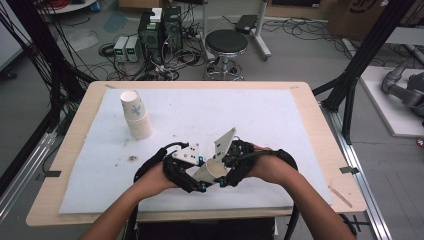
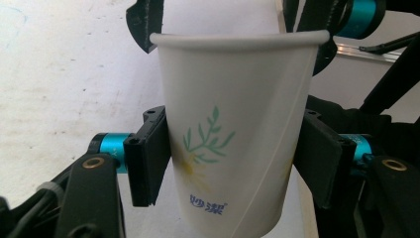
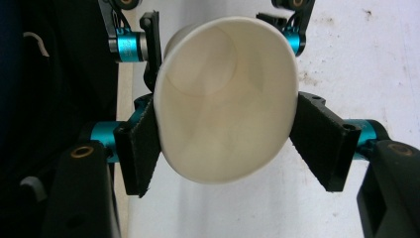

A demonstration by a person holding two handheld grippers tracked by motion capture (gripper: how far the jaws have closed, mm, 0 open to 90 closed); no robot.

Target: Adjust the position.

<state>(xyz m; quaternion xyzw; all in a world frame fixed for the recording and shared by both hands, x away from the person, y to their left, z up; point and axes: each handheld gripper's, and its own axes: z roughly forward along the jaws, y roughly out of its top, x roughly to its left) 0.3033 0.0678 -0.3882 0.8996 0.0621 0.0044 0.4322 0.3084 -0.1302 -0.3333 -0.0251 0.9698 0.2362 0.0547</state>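
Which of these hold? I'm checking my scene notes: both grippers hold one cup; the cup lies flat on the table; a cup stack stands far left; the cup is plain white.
1. Both the left gripper and right gripper hold one cup: true.
2. The cup lies flat on the table: false, it is held tilted above it.
3. A cup stack stands far left: true.
4. The cup is plain white: false, it bears a green sprig and blue print.

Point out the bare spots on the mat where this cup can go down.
Bare mat runs from the cup stack to the right edge, and left of the left gripper. It is crowded where both grippers, the right gripper included, clamp the paper cup.
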